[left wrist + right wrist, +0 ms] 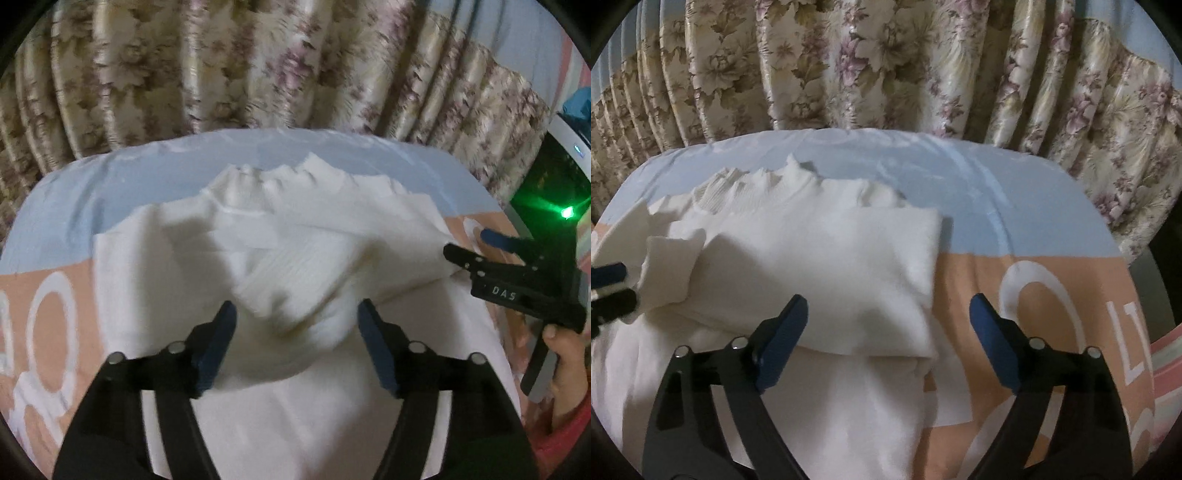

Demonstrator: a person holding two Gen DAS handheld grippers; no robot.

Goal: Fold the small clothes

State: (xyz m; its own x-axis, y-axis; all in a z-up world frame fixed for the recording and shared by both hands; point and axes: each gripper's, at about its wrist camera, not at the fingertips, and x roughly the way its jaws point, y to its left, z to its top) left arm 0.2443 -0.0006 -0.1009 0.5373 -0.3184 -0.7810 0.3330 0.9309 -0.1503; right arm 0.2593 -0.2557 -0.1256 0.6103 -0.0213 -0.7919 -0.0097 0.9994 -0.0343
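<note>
A: What fills the back of both views?

B: A flowered curtain, hanging behind a bed cover that is pale blue at the far side and peach with white rings and letters nearer.

A: And the garment?

B: A white sweater lies on the cover, its ribbed neck toward the curtain and its upper part folded over the lower part.

A: Where is it relative to the left gripper?

B: The left gripper sits right over the middle fold, fingers spread wide with the cloth showing between them, gripping nothing.

A: The right one?

B: The right gripper is also spread. One finger sits over the sweater's folded edge and the other over the peach cover, so the sweater's right edge lies between them. In the left view its tips are at that edge.
</note>
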